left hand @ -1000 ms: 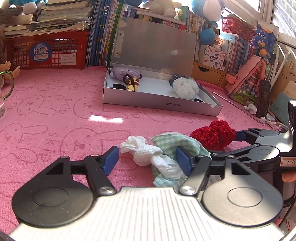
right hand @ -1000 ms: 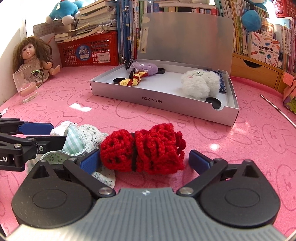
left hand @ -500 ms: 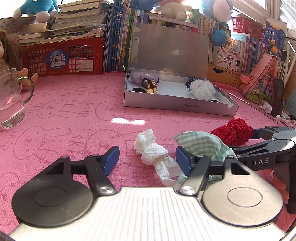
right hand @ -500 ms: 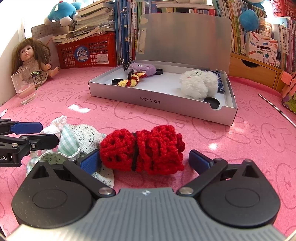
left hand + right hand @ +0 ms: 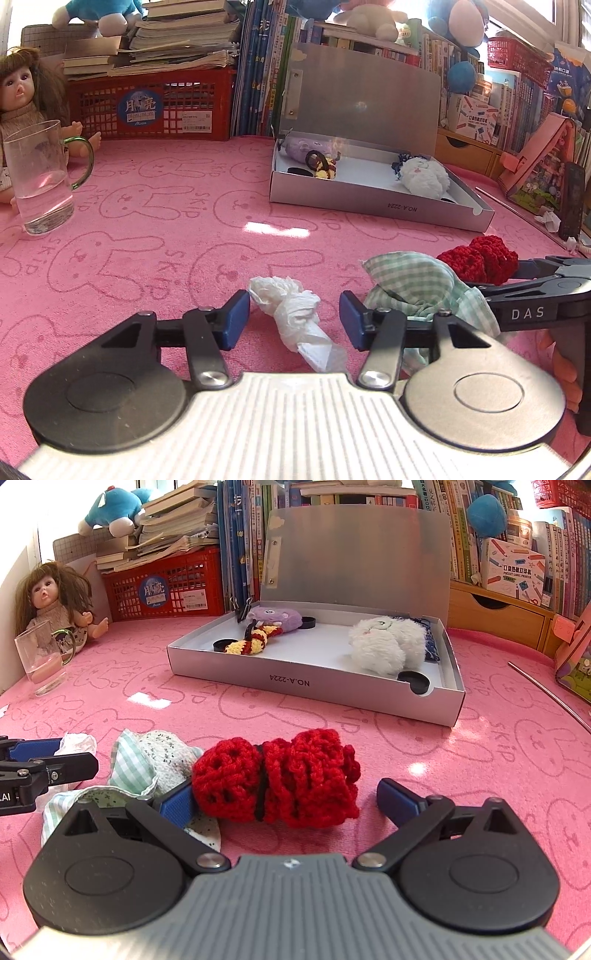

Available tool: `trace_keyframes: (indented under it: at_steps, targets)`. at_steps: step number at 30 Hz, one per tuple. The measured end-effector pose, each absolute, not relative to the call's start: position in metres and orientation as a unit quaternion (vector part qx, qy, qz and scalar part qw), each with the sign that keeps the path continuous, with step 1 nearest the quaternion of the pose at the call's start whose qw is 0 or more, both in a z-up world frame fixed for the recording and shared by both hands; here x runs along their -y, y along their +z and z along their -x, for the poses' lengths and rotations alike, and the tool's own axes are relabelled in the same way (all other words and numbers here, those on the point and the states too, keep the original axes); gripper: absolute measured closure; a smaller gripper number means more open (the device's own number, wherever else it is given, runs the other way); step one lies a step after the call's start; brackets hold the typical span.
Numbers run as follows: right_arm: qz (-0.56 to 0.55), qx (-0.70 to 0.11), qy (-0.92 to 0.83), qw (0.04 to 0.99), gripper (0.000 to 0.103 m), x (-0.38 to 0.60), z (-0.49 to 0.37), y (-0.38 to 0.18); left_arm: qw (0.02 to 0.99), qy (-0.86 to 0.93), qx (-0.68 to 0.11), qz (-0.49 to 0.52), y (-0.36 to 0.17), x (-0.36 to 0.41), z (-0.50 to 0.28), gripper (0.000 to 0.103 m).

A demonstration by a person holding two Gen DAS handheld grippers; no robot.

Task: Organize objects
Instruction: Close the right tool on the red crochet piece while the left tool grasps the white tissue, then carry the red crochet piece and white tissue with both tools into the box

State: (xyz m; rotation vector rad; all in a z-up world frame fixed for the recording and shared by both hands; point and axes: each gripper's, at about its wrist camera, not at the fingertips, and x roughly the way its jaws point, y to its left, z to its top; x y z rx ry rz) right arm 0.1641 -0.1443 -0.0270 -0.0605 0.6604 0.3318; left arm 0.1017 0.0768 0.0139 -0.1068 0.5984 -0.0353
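Right wrist view: right gripper (image 5: 286,805) spread around red crochet bundle (image 5: 275,777), ungrasped; left gripper (image 5: 294,318) agape at tissue (image 5: 295,314); three toys already boxed (image 5: 310,681) upper centre.

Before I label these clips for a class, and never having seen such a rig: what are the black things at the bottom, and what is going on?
They are two hand-held grippers that a person works, each carrying a camera that looks along its fingers. Left view: the left hand-held gripper is open around a crumpled white tissue. Right view: the right hand-held gripper is open around a red crochet bundle. Neither grips anything. A green checked cloth lies between them on the pink mat. Behind stands an open silver box holding plush toys.
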Motion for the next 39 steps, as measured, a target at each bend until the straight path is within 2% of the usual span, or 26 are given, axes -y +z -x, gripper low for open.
trace_keyframes:
  at_steps: [4, 9, 12, 14, 20, 39]
  targets:
    - [0.029, -0.322, 0.16, 0.933, 0.0, 0.144, -0.163, -0.027, 0.954, -0.015, -0.298, 0.041, 0.011, -0.073, -0.098, 0.051]
    - [0.029, -0.322, 0.159, 0.933, 0.0, 0.144, -0.163, -0.027, 0.956, -0.011, -0.292, 0.027, 0.01, -0.067, -0.094, 0.073]
    - [0.029, -0.313, 0.159, 0.936, 0.006, 0.145, -0.16, -0.025, 0.956, -0.019, -0.291, 0.027, 0.011, -0.064, -0.093, 0.073]
    - [0.027, -0.312, 0.163, 0.936, 0.015, 0.144, -0.157, -0.023, 0.957, -0.021, -0.287, 0.021, 0.013, -0.062, -0.093, 0.073]
    - [0.037, -0.295, 0.173, 0.939, 0.033, 0.142, -0.149, -0.013, 0.961, -0.025, -0.274, 0.02, 0.021, -0.06, -0.096, 0.073]
    - [-0.012, -0.276, 0.141, 0.951, 0.035, 0.173, -0.164, 0.013, 0.966, -0.055, -0.252, 0.033, 0.059, -0.053, -0.138, 0.073]
